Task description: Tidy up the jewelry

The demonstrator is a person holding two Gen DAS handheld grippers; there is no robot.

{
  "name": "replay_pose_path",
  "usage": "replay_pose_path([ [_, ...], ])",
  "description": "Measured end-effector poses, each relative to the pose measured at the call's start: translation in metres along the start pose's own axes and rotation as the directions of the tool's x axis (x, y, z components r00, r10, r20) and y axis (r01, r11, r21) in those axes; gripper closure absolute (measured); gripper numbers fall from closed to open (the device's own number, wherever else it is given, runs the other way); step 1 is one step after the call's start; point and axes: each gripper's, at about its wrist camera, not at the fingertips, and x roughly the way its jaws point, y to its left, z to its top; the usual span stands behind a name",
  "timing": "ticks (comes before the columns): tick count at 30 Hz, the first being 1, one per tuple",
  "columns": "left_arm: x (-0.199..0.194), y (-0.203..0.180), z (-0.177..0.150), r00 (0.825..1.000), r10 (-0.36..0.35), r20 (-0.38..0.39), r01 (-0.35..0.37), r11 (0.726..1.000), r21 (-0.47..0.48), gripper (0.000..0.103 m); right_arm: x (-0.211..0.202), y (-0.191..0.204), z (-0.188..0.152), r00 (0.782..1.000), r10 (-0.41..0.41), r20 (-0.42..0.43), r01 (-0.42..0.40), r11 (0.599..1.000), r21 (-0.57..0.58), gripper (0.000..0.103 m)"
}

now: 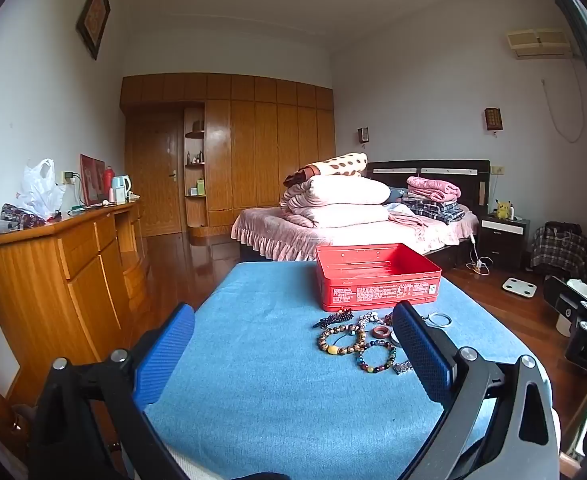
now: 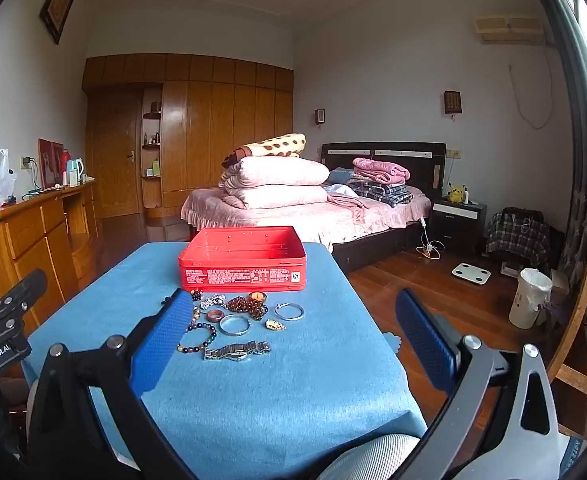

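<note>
We see a table under a blue cloth (image 2: 253, 392), and on it an open red tin (image 2: 243, 260) with its long side running across both views, printed front wall toward us; nothing shows inside it from this low angle. The jewelry lies loose on the cloth just in front of the tin, near it but apart from it.

Our right view lays the pile out best; it shows a metal watch (image 2: 237, 351) stretched flat, its long axis across the picture and slightly tilted, nearest to us; behind it a silver bangle (image 2: 235, 325), a second thin bangle (image 2: 289, 311) to the right, a reddish ring (image 2: 215, 315), a brown bead cluster (image 2: 249, 306) and a small gold piece (image 2: 275, 324).

Our left view hides much of that behind a finger, showing only an end of the watch (image 1: 403, 367); yet it gives what the right view covers: a tan bead bracelet (image 1: 342, 340) and a multicoloured bead bracelet (image 1: 377, 356) lying as full rings, and a dark bead strand (image 1: 333, 318).

Our left gripper (image 1: 293, 340) stands spread wide with nothing between its blue pads; our right gripper (image 2: 293, 328) is equally wide and empty; both hang above the near cloth, short of the pile.
</note>
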Motion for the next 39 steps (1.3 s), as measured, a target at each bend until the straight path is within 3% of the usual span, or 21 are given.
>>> replay_pose_path([
  [39, 0.000, -0.001, 0.005, 1.000, 0.003, 0.009, -0.003, 1.000, 0.001, 0.006, -0.001, 0.001, 0.001, 1.000, 0.000, 0.008, 0.000, 1.000, 0.000, 0.005],
])
